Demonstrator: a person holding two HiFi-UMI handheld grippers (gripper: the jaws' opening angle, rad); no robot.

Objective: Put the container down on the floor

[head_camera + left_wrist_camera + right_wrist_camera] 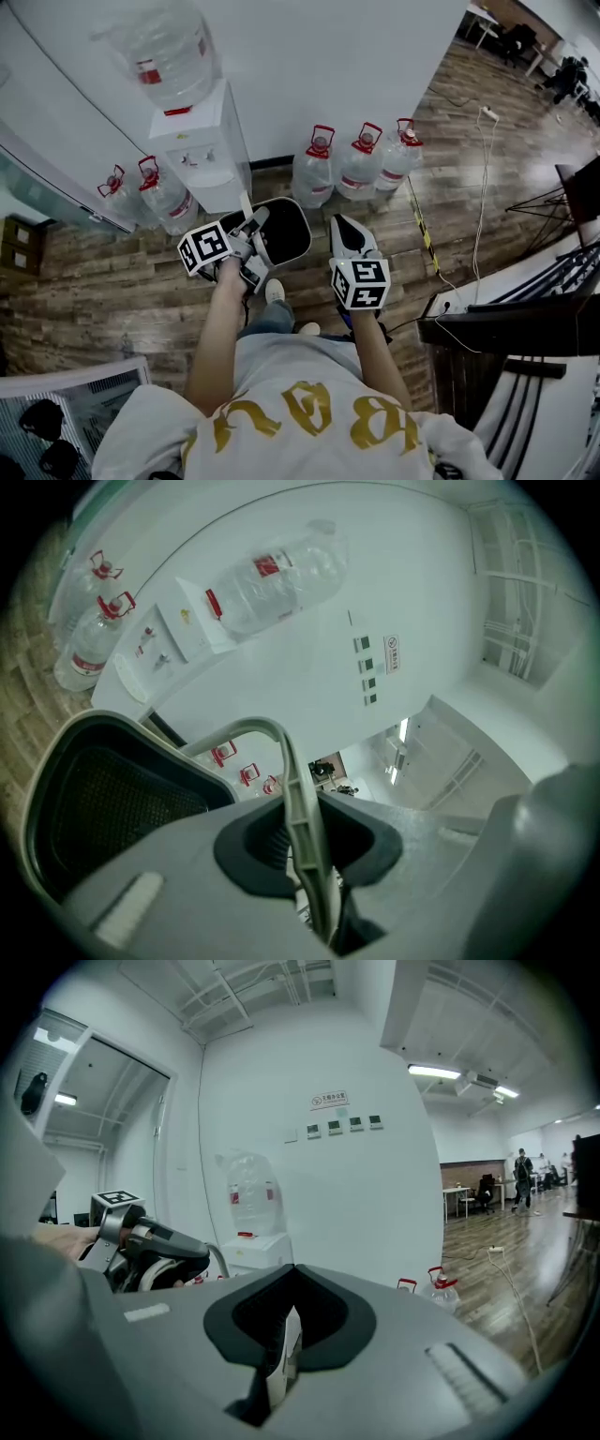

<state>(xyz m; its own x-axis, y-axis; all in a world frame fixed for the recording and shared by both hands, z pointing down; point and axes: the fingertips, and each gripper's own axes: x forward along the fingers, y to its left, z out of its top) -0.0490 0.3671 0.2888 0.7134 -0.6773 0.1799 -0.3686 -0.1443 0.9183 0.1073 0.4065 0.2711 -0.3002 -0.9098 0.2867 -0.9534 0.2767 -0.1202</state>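
The left gripper (309,855) is clenched on the pale handle (291,771) of the container (103,799), a grey tub with a dark inside. In the head view the tub sits at the gripper's 2 o'clock. I cannot tell whether its base touches the wooden floor (122,291). The right gripper (281,1354), at the container's 3 o'clock, has its jaws pressed together on nothing. A water dispenser (202,155) stands at 11 o'clock against the wall, with three water bottles (361,159) at 1 o'clock.
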